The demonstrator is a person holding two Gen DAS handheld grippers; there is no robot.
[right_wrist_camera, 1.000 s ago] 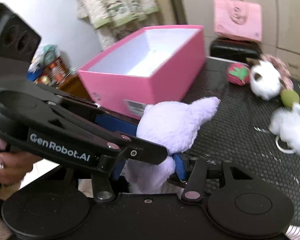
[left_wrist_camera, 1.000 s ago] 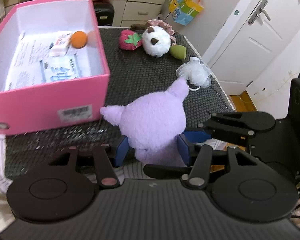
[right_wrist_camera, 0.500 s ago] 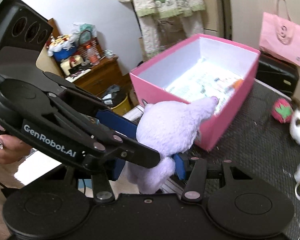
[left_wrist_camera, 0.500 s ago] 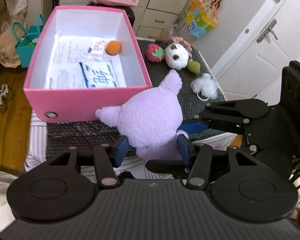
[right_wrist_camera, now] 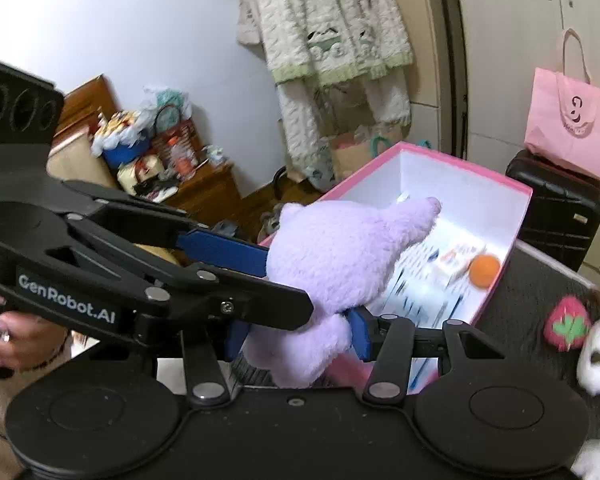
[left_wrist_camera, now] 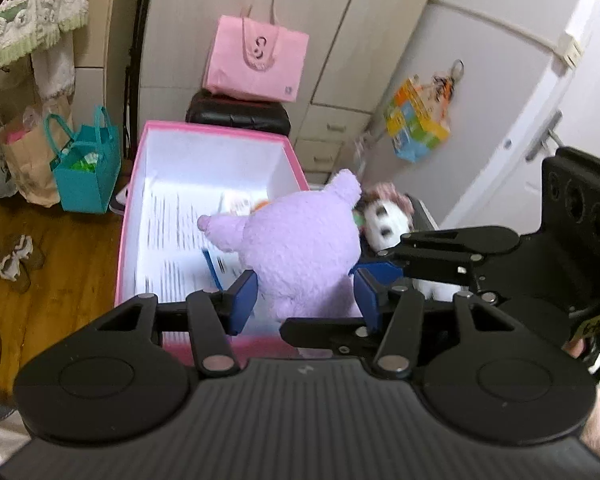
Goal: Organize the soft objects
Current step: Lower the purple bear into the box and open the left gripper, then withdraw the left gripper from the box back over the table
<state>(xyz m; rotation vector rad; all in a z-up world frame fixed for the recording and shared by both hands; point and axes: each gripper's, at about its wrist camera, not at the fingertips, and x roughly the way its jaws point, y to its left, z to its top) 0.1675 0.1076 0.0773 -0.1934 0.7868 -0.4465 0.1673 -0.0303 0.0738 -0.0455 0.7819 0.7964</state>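
Both grippers grip one purple plush toy (left_wrist_camera: 300, 252) from two sides and hold it in the air over the near part of the open pink box (left_wrist_camera: 140, 152). My left gripper (left_wrist_camera: 306, 298) is shut on the toy's lower body. My right gripper (right_wrist_camera: 296, 338) is shut on it too, and the toy (right_wrist_camera: 340, 256) hangs above the box (right_wrist_camera: 512, 232). An orange ball (right_wrist_camera: 485, 268) and a small white packet (right_wrist_camera: 454, 258) lie on the printed paper inside the box.
A red strawberry plush (right_wrist_camera: 567, 322) and a white animal plush (right_wrist_camera: 598, 354) lie on the dark table (right_wrist_camera: 540, 280) right of the box; the white plush also shows in the left wrist view (left_wrist_camera: 384, 220). A black suitcase (left_wrist_camera: 238, 114) with a pink bag (left_wrist_camera: 256, 60) stands behind the box.
Both grippers have lifted the purple plush off the table and carried it up and over the pink box. The grip on it has not changed.
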